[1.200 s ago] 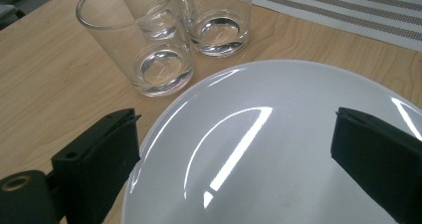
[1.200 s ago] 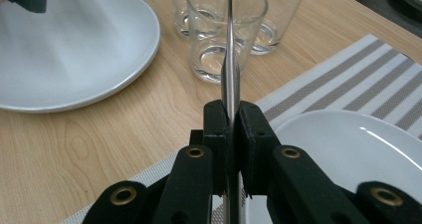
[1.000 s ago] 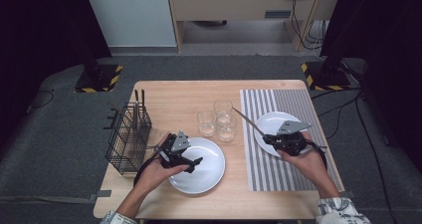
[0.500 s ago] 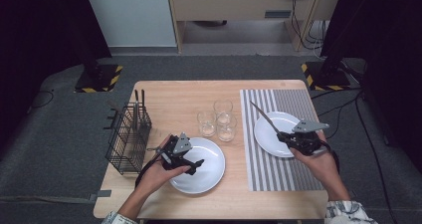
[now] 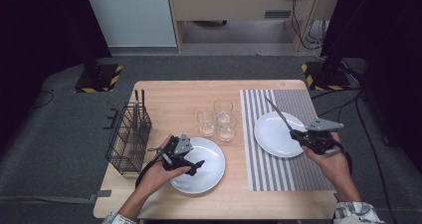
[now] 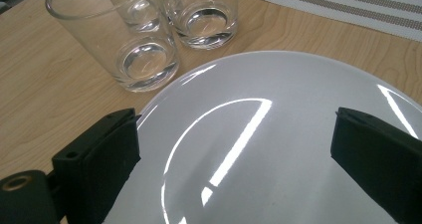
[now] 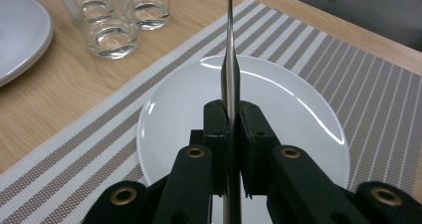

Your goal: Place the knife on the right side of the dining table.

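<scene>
The wooden surface (image 5: 174, 92) in front of you stands on a dark grey carpeted floor (image 5: 54, 114), with a pale cabinet (image 5: 130, 12) beyond its far edge. A striped placemat (image 5: 293, 171) covers the surface's right part, and a white plate (image 5: 271, 132) lies on it. Your right gripper (image 5: 297, 134) hangs over that plate's near right edge, its fingers (image 7: 219, 134) clamped tight on a table knife (image 5: 276, 112). The blade rises from the fingers and slants up and away to the left over the plate; in the right gripper view it stands as a thin vertical line straight above the closed fingers.

Your left gripper (image 5: 196, 165) rests at the left rim of a second white plate (image 5: 211, 169), which lies directly on the bare wood near the front edge. Its fingers (image 6: 99, 154) are spread wide apart, holding nothing, with the plate's glossy face between them.

Three clear drinking glasses (image 5: 217, 118) cluster upright between the two plates, just beyond the near plate. At the surface's left edge stands a black wire cutlery basket (image 5: 128, 139) with a few dark utensil handles (image 5: 138, 102) sticking up from it.
</scene>
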A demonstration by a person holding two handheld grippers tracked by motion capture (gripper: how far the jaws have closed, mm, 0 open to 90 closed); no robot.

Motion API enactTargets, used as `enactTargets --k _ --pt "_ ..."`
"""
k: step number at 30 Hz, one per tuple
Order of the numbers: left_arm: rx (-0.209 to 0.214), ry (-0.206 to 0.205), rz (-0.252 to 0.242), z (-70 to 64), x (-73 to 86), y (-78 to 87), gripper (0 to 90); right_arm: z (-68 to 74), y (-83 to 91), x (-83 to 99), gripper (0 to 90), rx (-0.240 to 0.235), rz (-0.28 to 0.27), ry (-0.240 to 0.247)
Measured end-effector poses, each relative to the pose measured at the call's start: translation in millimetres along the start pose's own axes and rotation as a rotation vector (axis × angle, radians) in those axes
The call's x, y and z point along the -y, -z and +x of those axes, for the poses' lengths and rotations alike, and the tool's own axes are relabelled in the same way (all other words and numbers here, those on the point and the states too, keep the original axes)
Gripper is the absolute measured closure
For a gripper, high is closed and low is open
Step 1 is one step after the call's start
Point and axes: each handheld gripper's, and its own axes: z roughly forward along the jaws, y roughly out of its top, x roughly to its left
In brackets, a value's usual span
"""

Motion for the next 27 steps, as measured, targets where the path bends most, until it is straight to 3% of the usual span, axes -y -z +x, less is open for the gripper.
enactTargets --k 15,27 --pt "-0.010 0.000 -0.004 0.8 -1.6 2.4 4.7 -20.3 1.0 -2.9 83.7 0.036 0.020 -0.031" --pt "-0.011 0.026 -0.019 3.1 -1.9 4.8 4.8 -39.7 -12.6 -13.3 83.8 0.073 0.062 -0.057"
